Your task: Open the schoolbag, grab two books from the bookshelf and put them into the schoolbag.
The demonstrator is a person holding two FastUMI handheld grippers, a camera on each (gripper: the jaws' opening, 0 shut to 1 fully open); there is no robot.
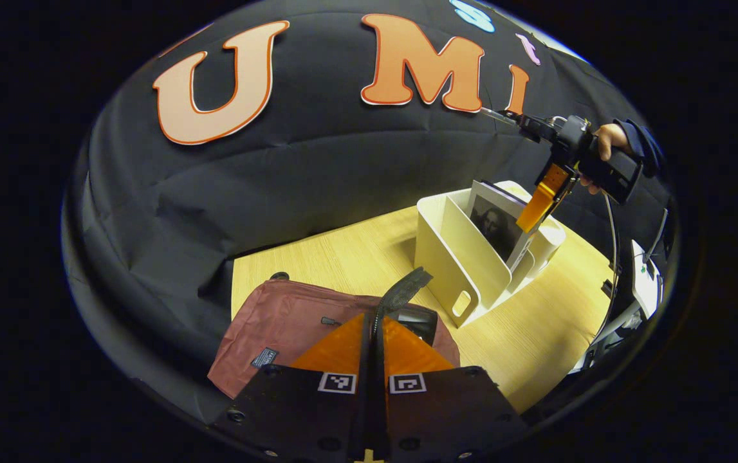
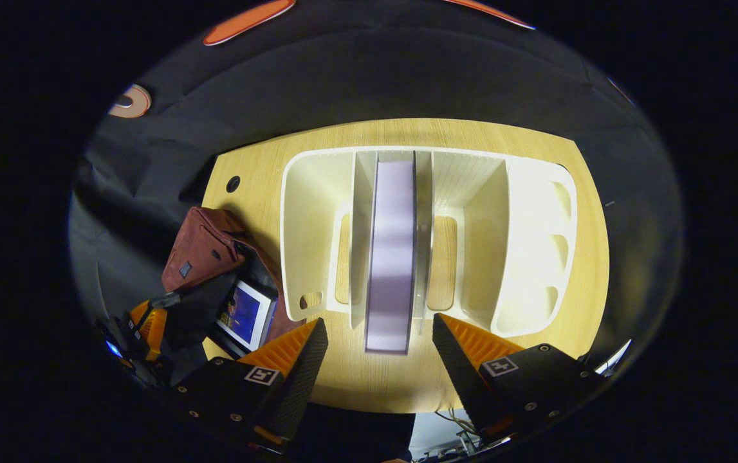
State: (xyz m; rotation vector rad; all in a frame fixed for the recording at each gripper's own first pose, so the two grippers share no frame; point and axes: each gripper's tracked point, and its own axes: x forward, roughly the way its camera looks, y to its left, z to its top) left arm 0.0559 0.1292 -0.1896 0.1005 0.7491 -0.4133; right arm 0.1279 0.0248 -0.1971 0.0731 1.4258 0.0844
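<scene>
One book (image 2: 392,257) stands upright in a middle slot of the white bookshelf (image 2: 536,244), its edge toward me in the right gripper view, at about 12 o'clock from my right gripper (image 2: 379,350). That gripper hangs above it with its fingers spread wide, straddling the book's line but not touching it. At 9 o'clock from the shelf lies the maroon schoolbag (image 2: 204,247), already open, with what I take to be the first book (image 2: 246,315) showing in its mouth (a blue cover).

My left gripper (image 1: 374,334) is closed tight on the schoolbag's black strap (image 1: 404,290), lifting it to hold the bag open. From there the shelf sits at 2 o'clock on the wooden table (image 1: 343,257).

I judge this to be the second grab. Next I should lower the right gripper and pinch the book's top edge squarely.

No brand or label is legible to me; the bag's small tag (image 1: 264,357) is too small to read.
</scene>
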